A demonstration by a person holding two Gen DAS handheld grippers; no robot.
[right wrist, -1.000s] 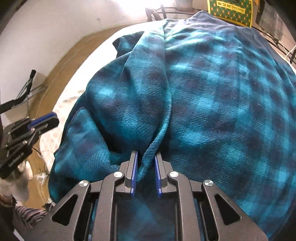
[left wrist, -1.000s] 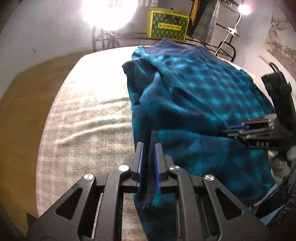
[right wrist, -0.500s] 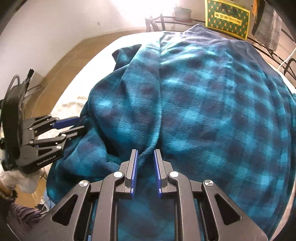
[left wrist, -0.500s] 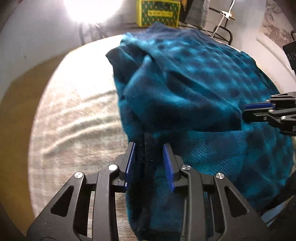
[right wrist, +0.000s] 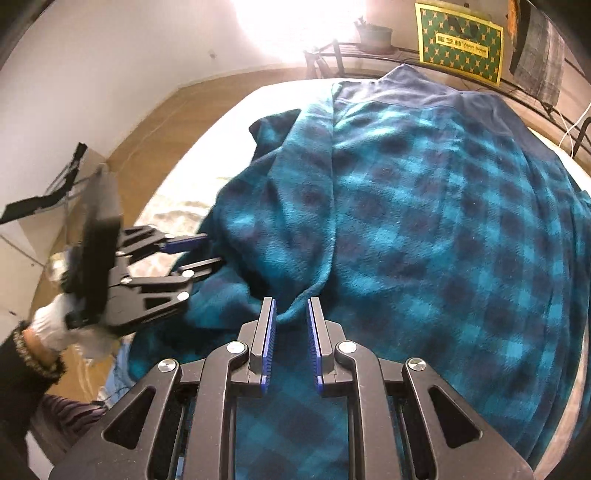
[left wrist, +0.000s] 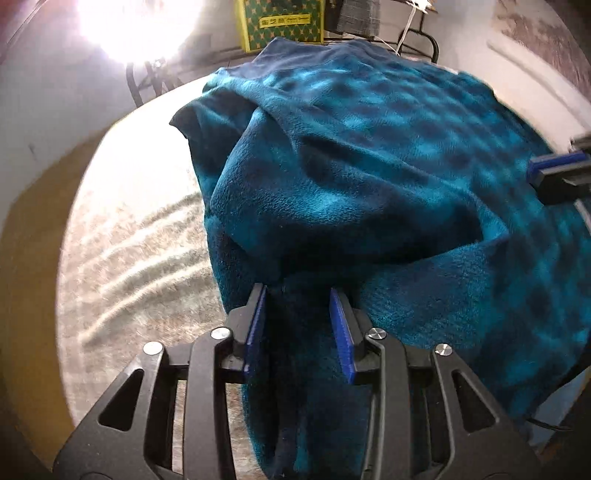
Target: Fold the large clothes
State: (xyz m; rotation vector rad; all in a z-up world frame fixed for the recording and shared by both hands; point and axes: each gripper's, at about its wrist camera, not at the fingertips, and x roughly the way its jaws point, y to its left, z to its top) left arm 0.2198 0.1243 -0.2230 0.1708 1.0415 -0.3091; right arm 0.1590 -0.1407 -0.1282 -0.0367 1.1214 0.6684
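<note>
A big teal-and-navy plaid fleece garment (left wrist: 369,177) (right wrist: 424,206) lies spread over the bed. My left gripper (left wrist: 297,325) points down at its near left edge. A thick dark fold lies between its blue pads (left wrist: 255,332); the jaws stand apart and are closing on it. In the right wrist view the left gripper (right wrist: 201,251) comes in from the left, held by a white-gloved hand (right wrist: 55,328). My right gripper (right wrist: 291,332) is shut on a raised fold of the garment's near hem. Its blue fingertips (left wrist: 554,168) show at the right edge of the left wrist view.
A pale ribbed bedspread (left wrist: 140,258) lies bare left of the garment. A green and yellow box (right wrist: 458,44) and hanging clothes sit on a metal rack (right wrist: 369,55) behind the bed. A bright lamp (left wrist: 136,26) glares at the back. Wooden floor (right wrist: 155,122) runs along the left.
The left gripper let go of the thin edge, opened wider and sank onto a thicker fold. The right gripper rose a little with its fold, and the left gripper drew closer to it.
</note>
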